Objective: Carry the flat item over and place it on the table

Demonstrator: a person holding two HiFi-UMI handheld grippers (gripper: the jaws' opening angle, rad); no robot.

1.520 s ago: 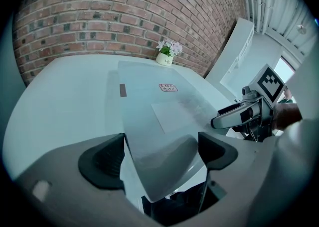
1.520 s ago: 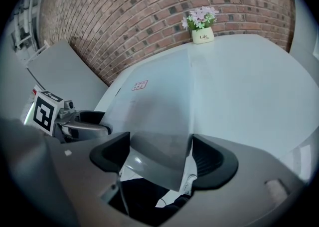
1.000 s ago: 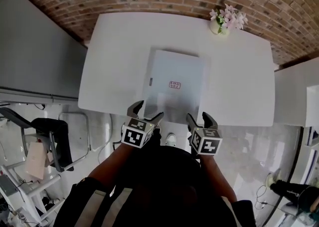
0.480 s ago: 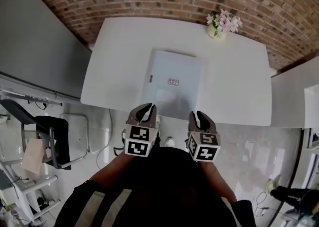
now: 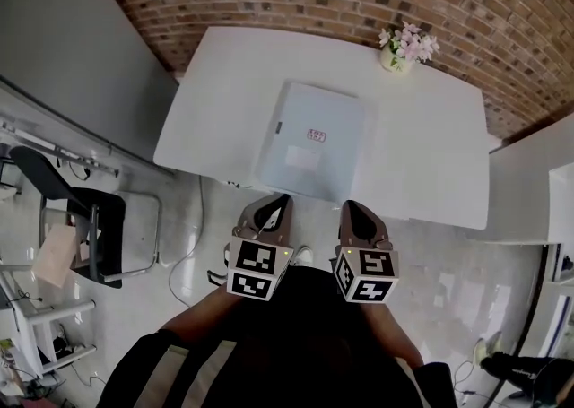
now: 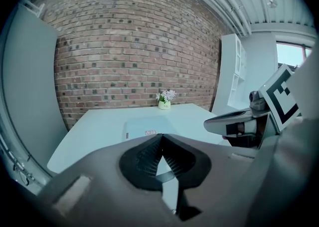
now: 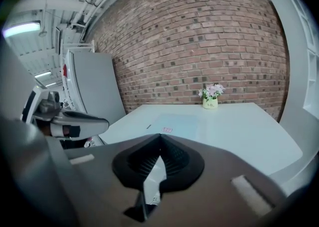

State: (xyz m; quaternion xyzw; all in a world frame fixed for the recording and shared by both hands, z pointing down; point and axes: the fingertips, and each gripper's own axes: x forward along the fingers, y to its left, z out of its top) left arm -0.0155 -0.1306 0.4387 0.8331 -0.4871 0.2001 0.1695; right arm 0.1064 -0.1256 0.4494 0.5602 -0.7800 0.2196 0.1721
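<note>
Head view: the flat pale blue rectangular case (image 5: 314,139), with a small red label on top, lies flat on the white rectangular table (image 5: 430,164), about in the middle, its near edge close to the table's front edge. The left gripper (image 5: 280,202) and the right gripper (image 5: 352,207) hang side by side in front of that edge, over the glossy floor and apart from the case. Beside the table, on the left, stand a black chair (image 5: 90,227) and a tall grey panel (image 5: 72,47).

Left gripper view: the ribbed black pads meet. The jaws have just been closing and are now together, with nothing between them. Beyond the tips I see the case (image 6: 144,128) on the table.

Right gripper view: the same here, jaws just closed, together and empty.

In my judgement the placing is done (the case looks fully supported), and what remains is to draw both grippers away. To do it well, keep them above the table edge and move straight back, so that no tip catches the case.

The small pot of pink flowers (image 7: 210,101) stands at the far edge by the red brick wall (image 7: 199,36), well apart from the case, and blocks nothing.
</note>
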